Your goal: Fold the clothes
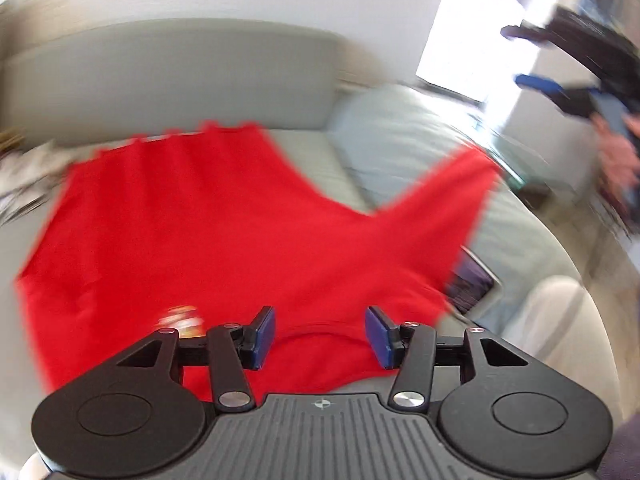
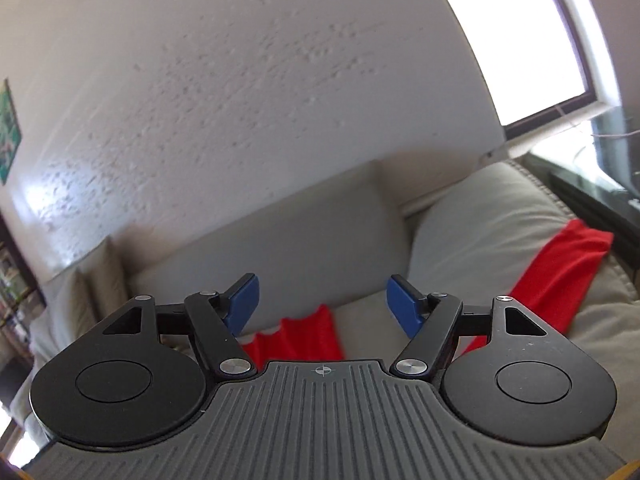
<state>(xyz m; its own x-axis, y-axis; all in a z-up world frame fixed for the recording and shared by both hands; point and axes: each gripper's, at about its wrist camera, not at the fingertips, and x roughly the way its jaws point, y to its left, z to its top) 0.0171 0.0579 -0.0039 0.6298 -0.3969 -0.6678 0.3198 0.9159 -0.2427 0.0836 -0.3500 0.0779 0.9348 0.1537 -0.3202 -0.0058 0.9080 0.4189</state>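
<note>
A red T-shirt [image 1: 208, 232] lies spread on the grey sofa seat [image 1: 320, 168], its collar nearest me and one sleeve reaching right toward a cushion. My left gripper [image 1: 320, 336] hovers open just above the collar, holding nothing. The left wrist view is motion-blurred. In the right wrist view my right gripper [image 2: 323, 308] is open and empty, raised and tilted toward the wall. Below it show the shirt's hem [image 2: 296, 340] and its sleeve [image 2: 560, 272] draped on the cushion. The right gripper [image 1: 560, 92] also appears high at the right of the left wrist view, held by a hand.
The sofa backrest [image 2: 288, 236] and a pale cushion [image 2: 480, 216] sit behind the shirt. A dark tablet-like object [image 1: 472, 284] lies on the seat under the sleeve. A bright window [image 2: 512, 32] and a glass table [image 2: 592, 164] are at the right. A person's hand [image 1: 618, 156] is at the far right.
</note>
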